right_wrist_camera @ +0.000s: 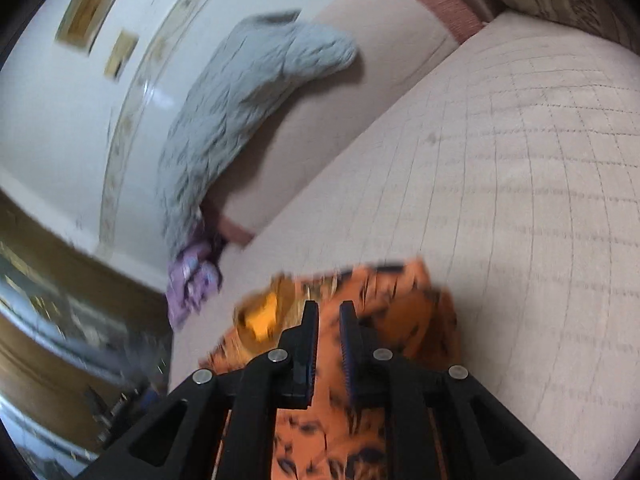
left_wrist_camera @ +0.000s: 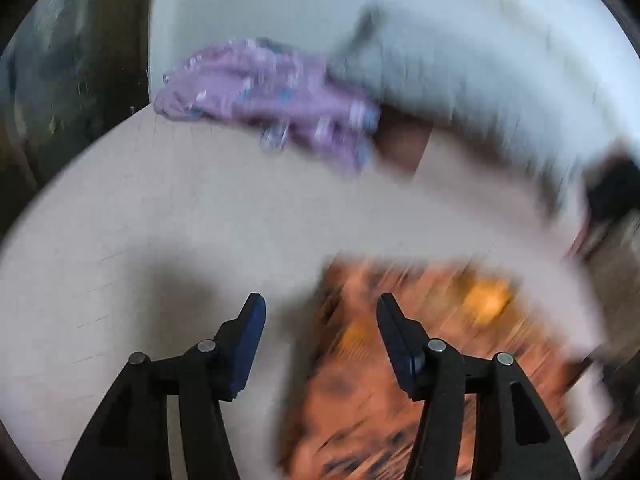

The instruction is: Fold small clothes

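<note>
Left wrist: left gripper [left_wrist_camera: 320, 312] spread, empty, above orange garment [left_wrist_camera: 400, 380]. Right gripper [right_wrist_camera: 329, 312] nearly closed, pinch unclear. Risk: fold springs open w/o hold.

Soft daylight, heavy motion blur, fisheye warping

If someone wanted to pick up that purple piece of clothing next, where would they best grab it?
Probably at the loose bunched end of the purple garment that spills onto the beige sofa seat, coming from the open seat side. Its other end lies tucked under the grey fuzzy garment.
</note>
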`<state>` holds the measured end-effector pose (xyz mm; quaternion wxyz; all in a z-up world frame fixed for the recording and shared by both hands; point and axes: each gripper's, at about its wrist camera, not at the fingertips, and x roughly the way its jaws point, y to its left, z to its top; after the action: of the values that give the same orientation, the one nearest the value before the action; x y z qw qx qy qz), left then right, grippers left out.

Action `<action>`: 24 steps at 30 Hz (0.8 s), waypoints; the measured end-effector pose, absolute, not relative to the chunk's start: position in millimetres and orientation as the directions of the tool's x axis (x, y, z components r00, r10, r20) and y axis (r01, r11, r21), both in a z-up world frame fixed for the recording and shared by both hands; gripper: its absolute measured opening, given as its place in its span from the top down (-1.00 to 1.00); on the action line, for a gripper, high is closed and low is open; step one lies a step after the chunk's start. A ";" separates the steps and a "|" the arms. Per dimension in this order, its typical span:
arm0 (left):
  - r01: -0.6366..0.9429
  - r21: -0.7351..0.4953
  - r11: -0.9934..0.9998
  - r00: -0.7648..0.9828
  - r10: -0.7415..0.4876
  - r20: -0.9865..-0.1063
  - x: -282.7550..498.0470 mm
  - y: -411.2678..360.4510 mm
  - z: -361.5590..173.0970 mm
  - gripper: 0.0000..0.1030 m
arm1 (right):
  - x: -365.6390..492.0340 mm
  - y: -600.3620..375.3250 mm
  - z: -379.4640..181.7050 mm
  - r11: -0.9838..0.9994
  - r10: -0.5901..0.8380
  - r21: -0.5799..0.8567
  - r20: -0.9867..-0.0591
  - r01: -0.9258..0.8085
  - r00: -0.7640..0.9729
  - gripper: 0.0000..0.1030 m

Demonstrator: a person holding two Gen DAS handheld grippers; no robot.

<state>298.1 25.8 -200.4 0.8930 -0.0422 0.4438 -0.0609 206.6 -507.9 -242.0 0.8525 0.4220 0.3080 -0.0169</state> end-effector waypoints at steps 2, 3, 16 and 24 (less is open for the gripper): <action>0.078 -0.076 0.994 0.542 -0.106 -0.834 288.2 20.6 -221.4 0.06 | 200.6 -491.6 -243.1 0.676 0.249 0.679 -0.576 0.286 0.778 0.74; 0.104 -0.100 0.990 0.489 -0.138 -0.861 285.2 19.2 -235.4 0.32 | 192.7 -487.9 -243.7 0.689 0.260 0.669 -0.588 0.279 0.766 0.74; 0.124 -0.098 0.987 0.465 -0.145 -0.873 337.7 -14.0 -255.3 0.66 | 211.5 -497.3 -291.2 0.761 0.314 0.591 -0.696 0.267 0.646 0.78; 0.065 -0.216 0.974 0.570 -0.214 -0.794 370.1 -16.4 -245.1 0.01 | 260.4 -525.8 -284.9 0.684 0.280 0.686 -0.560 0.247 0.780 0.78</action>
<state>370.1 -16.4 -245.1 0.8822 -0.0814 0.4571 -0.0790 260.4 -525.8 -284.9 0.8556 0.3972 0.3317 0.0097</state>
